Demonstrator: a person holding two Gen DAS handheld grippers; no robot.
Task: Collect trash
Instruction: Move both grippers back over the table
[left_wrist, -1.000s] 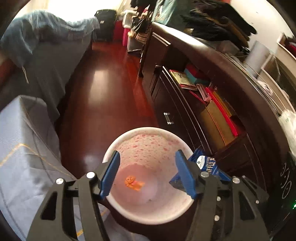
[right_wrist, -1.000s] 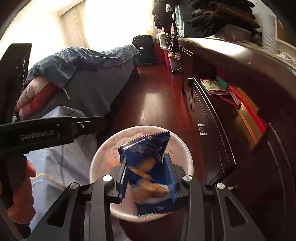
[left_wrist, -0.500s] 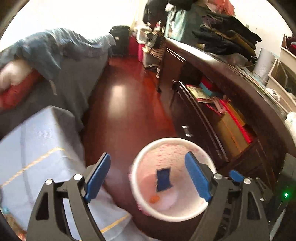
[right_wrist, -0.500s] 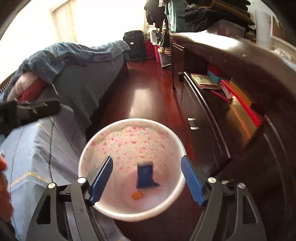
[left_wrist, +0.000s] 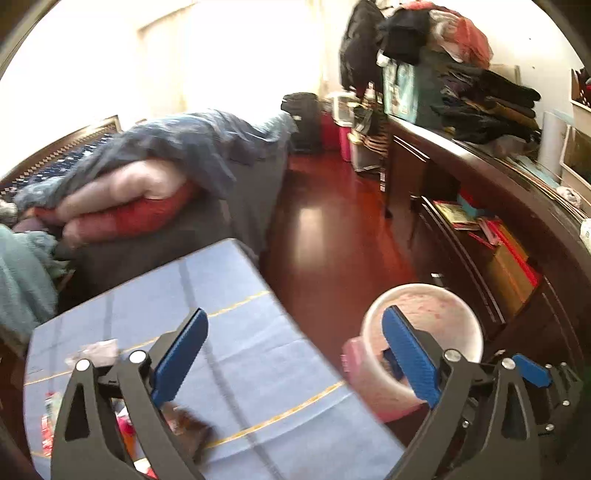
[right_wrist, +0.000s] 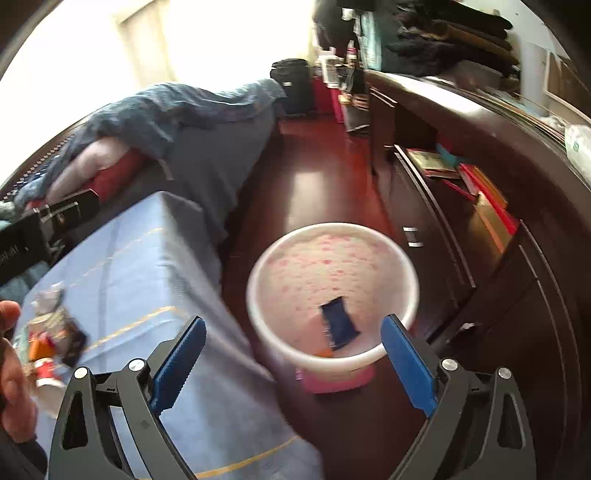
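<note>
Loose wrappers (right_wrist: 55, 332) wait at the left on the blue-covered counter (right_wrist: 147, 266). Both the left gripper (left_wrist: 291, 354) and right gripper (right_wrist: 291, 358) hang empty, jaws opening wide; at right, a blue packet (right_wrist: 338, 323) lies inside the pink-speckled bin (right_wrist: 332, 236), evidently just discarded.

Home bedroom — bed (left_wrist: 207, 177), cluttered dresser (left_wrist: 491, 192)

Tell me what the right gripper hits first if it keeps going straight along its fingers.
Probably the pink-speckled trash bin: the right gripper, jaws opening and empty, points at its near rim. Depth is unclear, so it might pass just short onto the floor.
</note>
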